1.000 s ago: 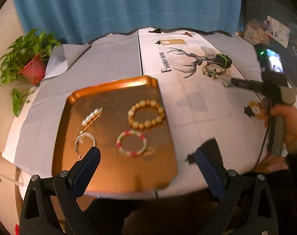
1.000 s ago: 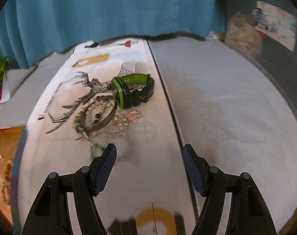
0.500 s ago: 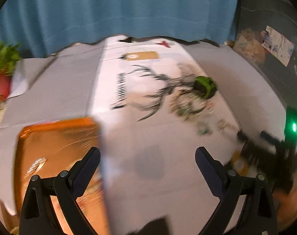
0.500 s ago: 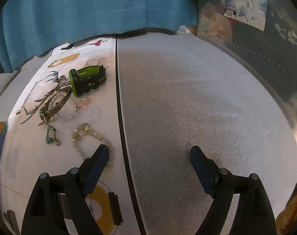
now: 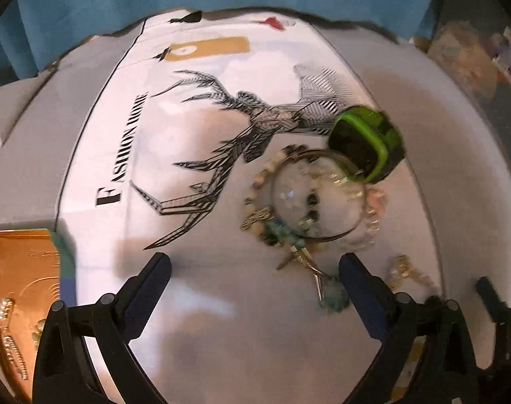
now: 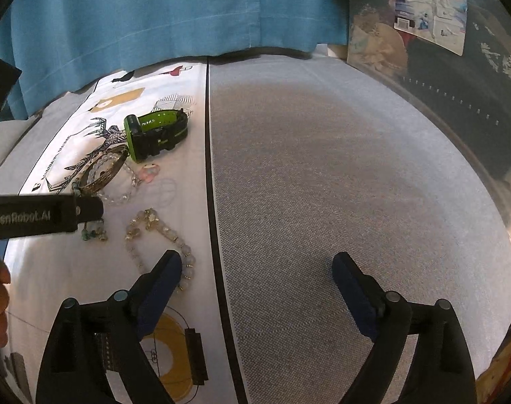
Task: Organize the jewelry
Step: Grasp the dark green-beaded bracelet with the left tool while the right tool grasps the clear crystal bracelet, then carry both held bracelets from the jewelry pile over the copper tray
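A blue curtain backs the worktop; its printed cloth reads "FASHION HOME". A gold tray sits at the left. The jewelry pile lies beside a green watch. Left gripper, marked "GenRobot.AI", and right gripper both gape wide with fingers empty.

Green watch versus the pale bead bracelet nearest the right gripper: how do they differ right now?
The green watch is a broad black-and-green strap; the bead bracelet is a thin string of pale beads with gold bits. The watch stands on edge, curled shut; the bracelet lies flat in a loose open loop. The watch sits far from the right gripper, while the bracelet reaches its left finger. Both lie on the white printed cloth, ungripped.
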